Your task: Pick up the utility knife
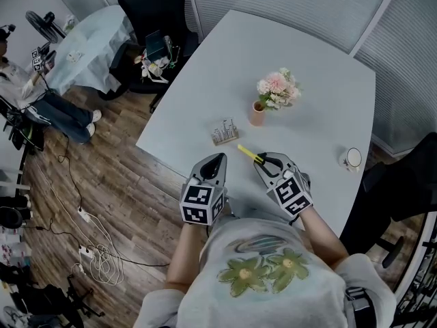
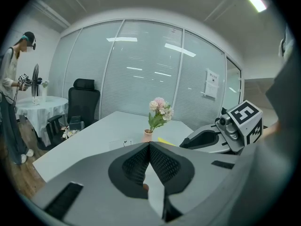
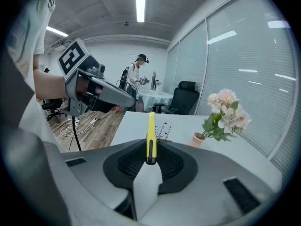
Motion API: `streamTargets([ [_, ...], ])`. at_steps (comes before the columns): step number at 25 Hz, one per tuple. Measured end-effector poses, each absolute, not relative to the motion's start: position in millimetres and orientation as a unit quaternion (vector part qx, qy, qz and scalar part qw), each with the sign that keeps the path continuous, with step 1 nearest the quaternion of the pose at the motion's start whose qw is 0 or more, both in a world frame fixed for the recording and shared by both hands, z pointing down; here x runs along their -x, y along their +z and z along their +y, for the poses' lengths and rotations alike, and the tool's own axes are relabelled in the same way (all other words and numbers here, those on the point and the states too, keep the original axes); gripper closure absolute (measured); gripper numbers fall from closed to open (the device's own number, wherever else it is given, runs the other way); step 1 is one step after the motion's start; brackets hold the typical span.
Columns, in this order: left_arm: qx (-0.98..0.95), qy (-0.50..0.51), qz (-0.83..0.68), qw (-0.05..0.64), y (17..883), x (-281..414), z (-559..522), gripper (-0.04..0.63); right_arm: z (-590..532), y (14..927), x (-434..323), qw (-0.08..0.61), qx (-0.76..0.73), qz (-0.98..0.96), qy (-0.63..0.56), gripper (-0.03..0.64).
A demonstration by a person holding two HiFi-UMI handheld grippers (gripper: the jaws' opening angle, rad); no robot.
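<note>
The yellow utility knife [image 1: 249,154] is clamped between the jaws of my right gripper [image 1: 263,161], and it hangs a little above the white table [image 1: 321,108]. In the right gripper view the knife [image 3: 151,134] stands out forward from the black pads [image 3: 165,163], which press on its black rear end. My left gripper [image 1: 218,158] hovers just to the left, over the table's near edge. Its jaws are shut tip to tip with nothing between them [image 2: 149,146]. The right gripper [image 2: 207,138] shows beside it in the left gripper view.
A small pot of pink flowers [image 1: 272,96] stands behind the knife. A small holder [image 1: 224,132] sits to its left and a white round object [image 1: 353,158] at the right edge. Beyond the table are a black chair [image 1: 153,19], a person [image 1: 27,87] and floor cables [image 1: 95,251].
</note>
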State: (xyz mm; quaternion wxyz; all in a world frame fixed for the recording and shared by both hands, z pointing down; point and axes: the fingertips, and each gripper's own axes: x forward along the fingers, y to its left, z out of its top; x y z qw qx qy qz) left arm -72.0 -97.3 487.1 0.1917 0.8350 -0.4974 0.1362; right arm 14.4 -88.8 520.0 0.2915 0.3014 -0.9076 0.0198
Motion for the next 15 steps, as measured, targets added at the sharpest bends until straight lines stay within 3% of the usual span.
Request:
streamTargets([
  [15, -0.838, 0.127, -0.498, 0.182, 474, 68, -96, 0.592, -90, 482, -6, 0.249, -0.309, -0.918, 0.013, 0.548],
])
